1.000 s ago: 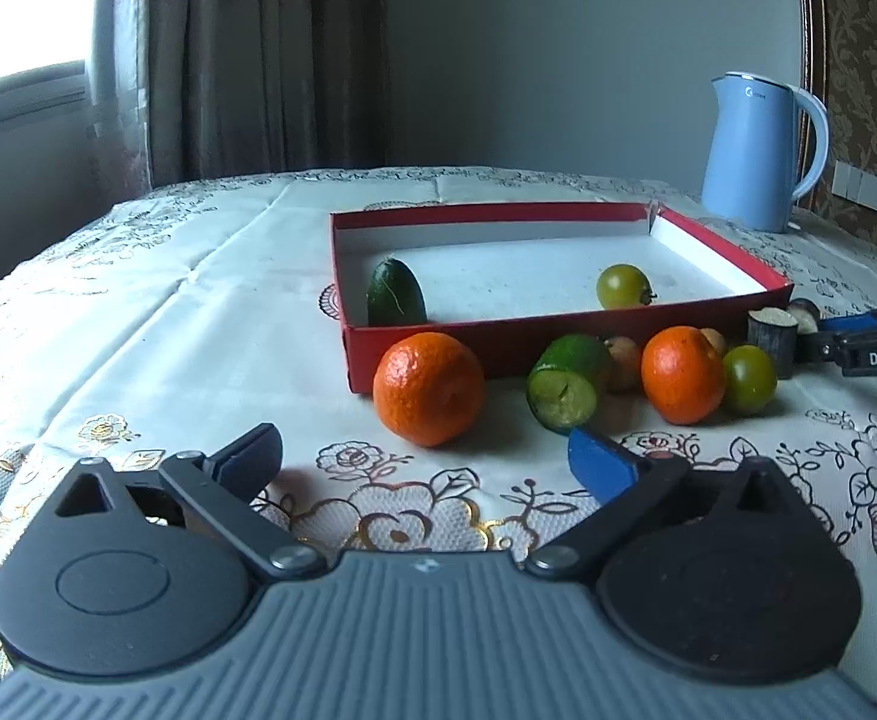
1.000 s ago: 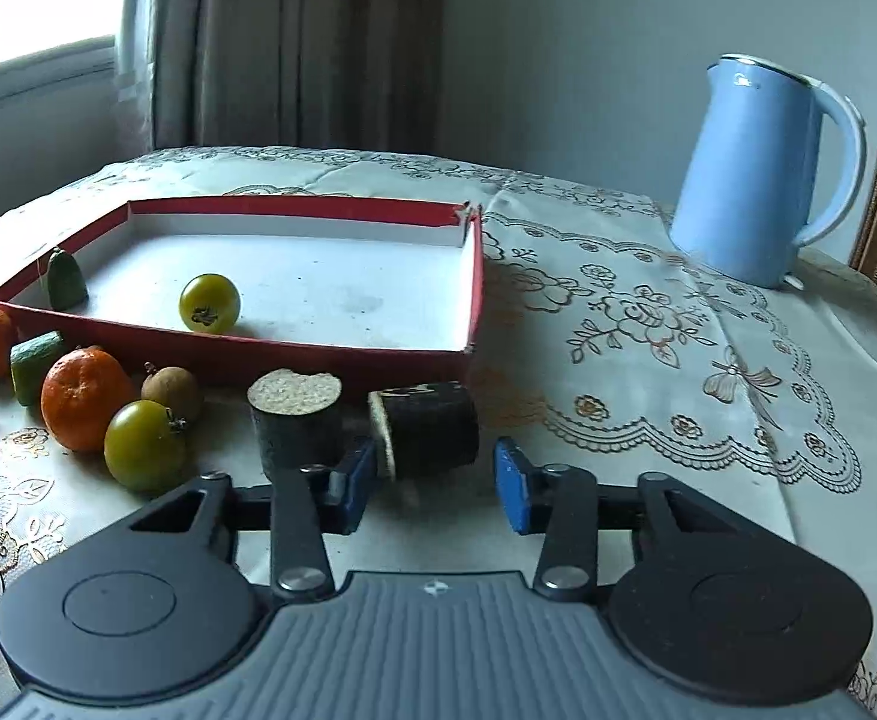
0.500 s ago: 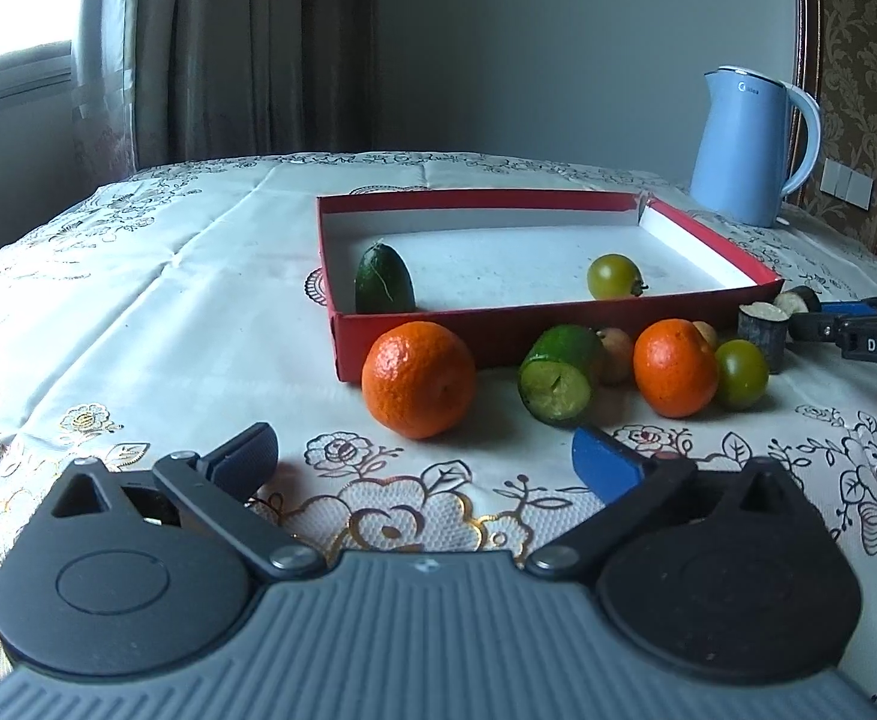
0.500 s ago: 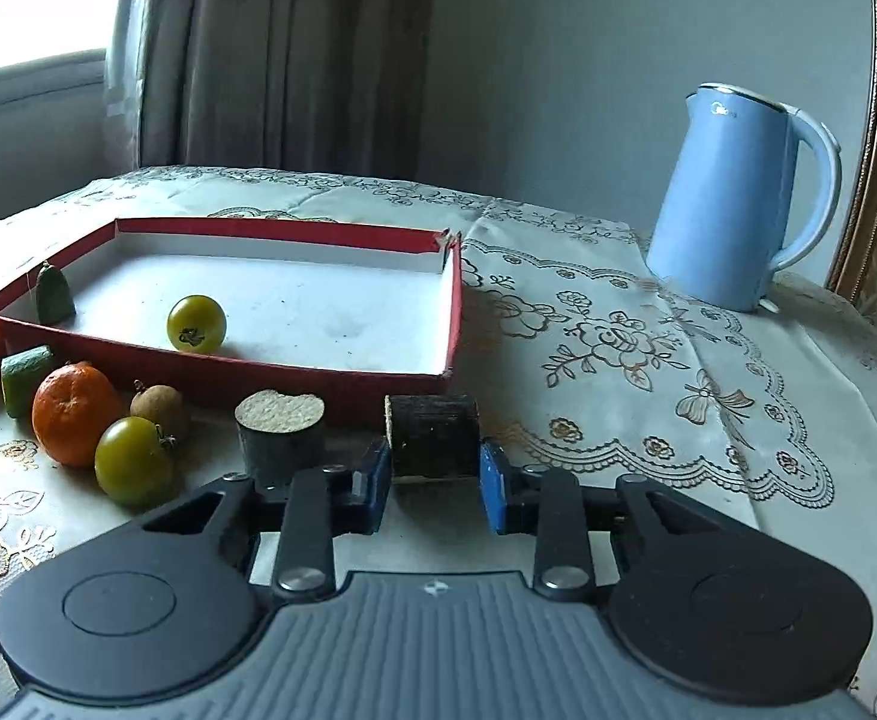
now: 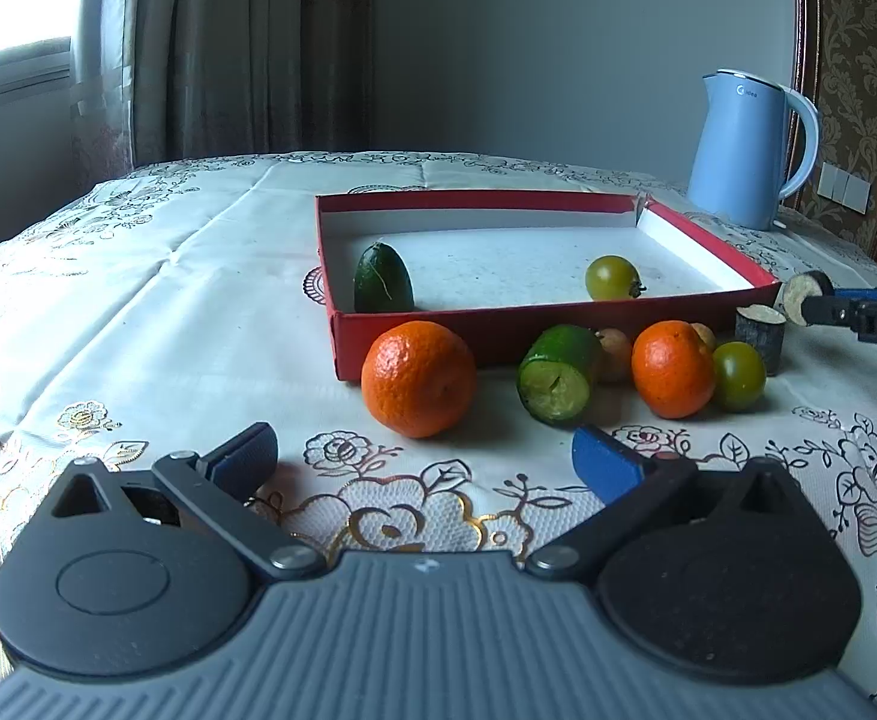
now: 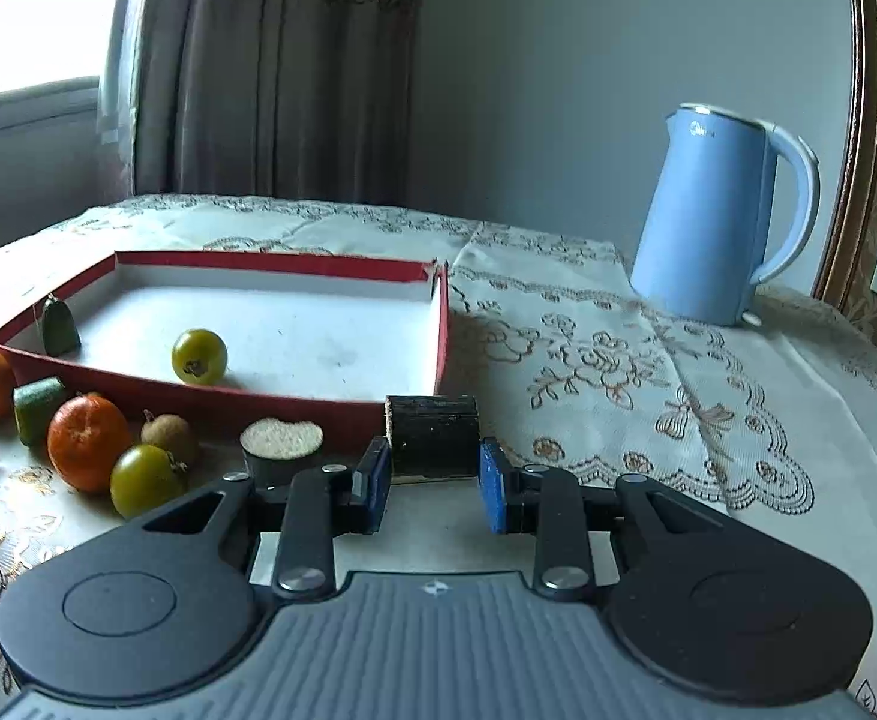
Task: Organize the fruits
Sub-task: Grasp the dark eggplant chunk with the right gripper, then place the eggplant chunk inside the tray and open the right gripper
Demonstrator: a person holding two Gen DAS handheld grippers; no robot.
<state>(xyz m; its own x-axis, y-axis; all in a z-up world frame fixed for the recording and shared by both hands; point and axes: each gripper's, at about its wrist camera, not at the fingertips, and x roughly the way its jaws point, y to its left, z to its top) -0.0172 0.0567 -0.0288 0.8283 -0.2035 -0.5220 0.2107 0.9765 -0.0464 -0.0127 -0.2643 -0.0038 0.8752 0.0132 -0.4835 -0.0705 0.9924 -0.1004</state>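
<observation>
My right gripper (image 6: 432, 480) is shut on a short dark stalk piece (image 6: 432, 438) with a pale cut end, held just off the cloth at the red tray's near right corner (image 6: 438, 360). In the left wrist view the same piece (image 5: 801, 294) hangs beside the tray (image 5: 528, 324). A second stalk piece (image 6: 281, 444) stands upright next to it. Two oranges (image 5: 417, 378) (image 5: 672, 369), a cut green fruit (image 5: 558, 372), a green tomato (image 5: 738, 375) and small brown fruits (image 5: 615, 351) lie in front of the tray. Inside it sit a dark green fruit (image 5: 383, 287) and a green tomato (image 5: 612, 278). My left gripper (image 5: 423, 456) is open over the cloth, short of the nearer orange.
A blue kettle (image 6: 714, 216) stands at the back right of the table, behind the tray. The lace tablecloth (image 5: 168, 312) covers the whole table. Curtains and a window are at the back left, and a patterned wall panel is at the far right.
My right gripper closed on the lying dark stalk piece and raised it slightly off the cloth. The left gripper stayed open and in place.
</observation>
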